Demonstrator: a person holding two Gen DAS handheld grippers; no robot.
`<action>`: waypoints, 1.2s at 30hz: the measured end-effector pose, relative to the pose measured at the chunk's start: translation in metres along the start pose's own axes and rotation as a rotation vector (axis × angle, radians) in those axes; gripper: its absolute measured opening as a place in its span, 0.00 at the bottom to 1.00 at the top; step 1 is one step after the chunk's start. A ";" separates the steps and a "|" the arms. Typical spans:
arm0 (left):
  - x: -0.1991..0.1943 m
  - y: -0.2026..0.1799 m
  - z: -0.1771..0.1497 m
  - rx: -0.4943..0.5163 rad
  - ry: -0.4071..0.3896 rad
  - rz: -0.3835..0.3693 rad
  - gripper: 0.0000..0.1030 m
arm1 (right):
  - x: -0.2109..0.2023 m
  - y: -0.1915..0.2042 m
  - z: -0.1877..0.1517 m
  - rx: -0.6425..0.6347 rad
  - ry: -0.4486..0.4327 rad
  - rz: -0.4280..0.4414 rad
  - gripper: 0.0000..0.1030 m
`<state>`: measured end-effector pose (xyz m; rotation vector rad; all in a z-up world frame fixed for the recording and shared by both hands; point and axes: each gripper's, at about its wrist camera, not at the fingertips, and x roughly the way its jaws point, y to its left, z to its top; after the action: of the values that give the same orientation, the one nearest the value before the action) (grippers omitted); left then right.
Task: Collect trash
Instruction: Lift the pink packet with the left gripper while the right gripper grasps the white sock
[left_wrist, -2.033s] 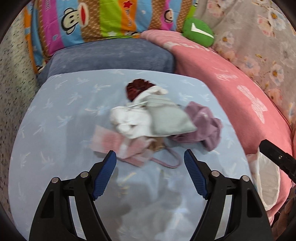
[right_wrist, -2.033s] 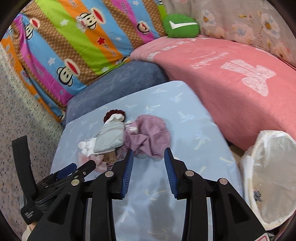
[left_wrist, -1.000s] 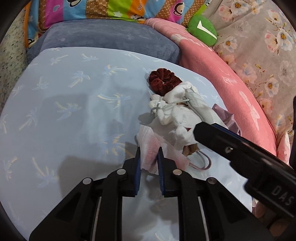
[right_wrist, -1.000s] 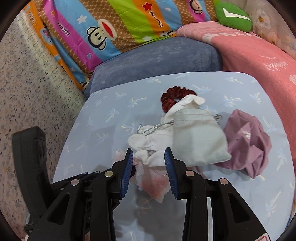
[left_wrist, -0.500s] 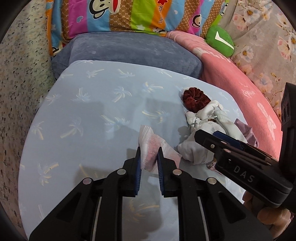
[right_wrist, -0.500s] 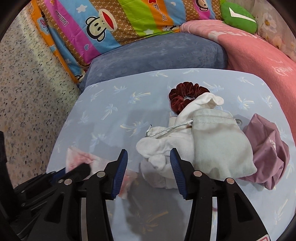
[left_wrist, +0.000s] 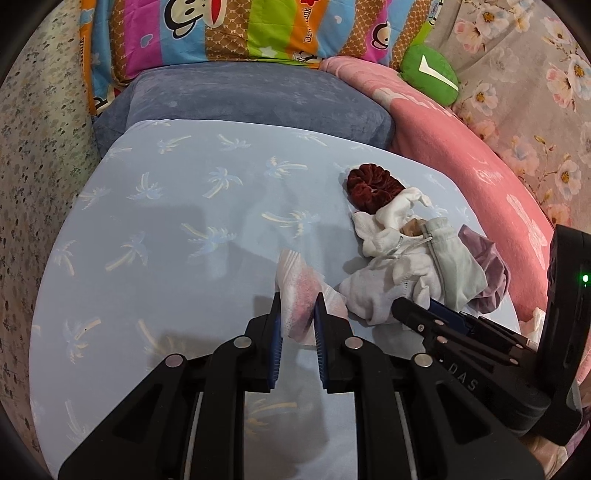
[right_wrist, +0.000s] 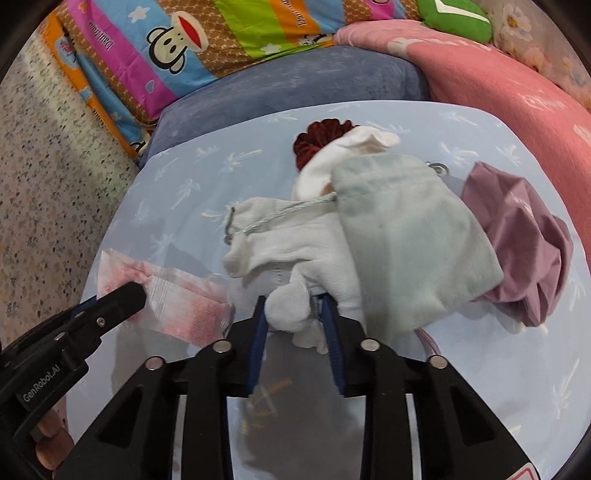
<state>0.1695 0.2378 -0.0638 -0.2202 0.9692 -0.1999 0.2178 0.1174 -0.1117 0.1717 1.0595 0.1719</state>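
Pale blue palm-print sheet covers the surface I work over, backed by cushions. My left gripper is clamped on one crumpled pink-and-white tissue at the sheet's near middle. My right gripper is closing, a white cloth glove between its pads. Beside it I count one grey-green drawstring pouch, one mauve fabric bundle and one dark red scrunchie.

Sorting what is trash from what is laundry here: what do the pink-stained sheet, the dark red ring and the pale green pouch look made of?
Pink-stained sheet: thin tissue or paper, matte, creased with embossed lines.
Dark red ring: plush, velvet-like fabric, gathered into ruffles.
Pale green pouch: soft matte cloth, probably suede-like, with a stitched drawstring channel.
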 end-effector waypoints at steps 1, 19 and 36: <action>-0.001 -0.002 0.000 0.002 0.000 -0.002 0.15 | -0.002 -0.002 0.000 0.004 -0.002 0.003 0.14; -0.031 -0.057 -0.004 0.087 -0.055 -0.054 0.15 | -0.102 -0.034 -0.003 0.084 -0.169 0.060 0.04; -0.074 -0.156 -0.011 0.244 -0.141 -0.156 0.15 | -0.229 -0.079 -0.013 0.139 -0.381 0.083 0.04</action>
<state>0.1085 0.1064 0.0316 -0.0845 0.7795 -0.4367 0.1017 -0.0098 0.0589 0.3595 0.6848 0.1337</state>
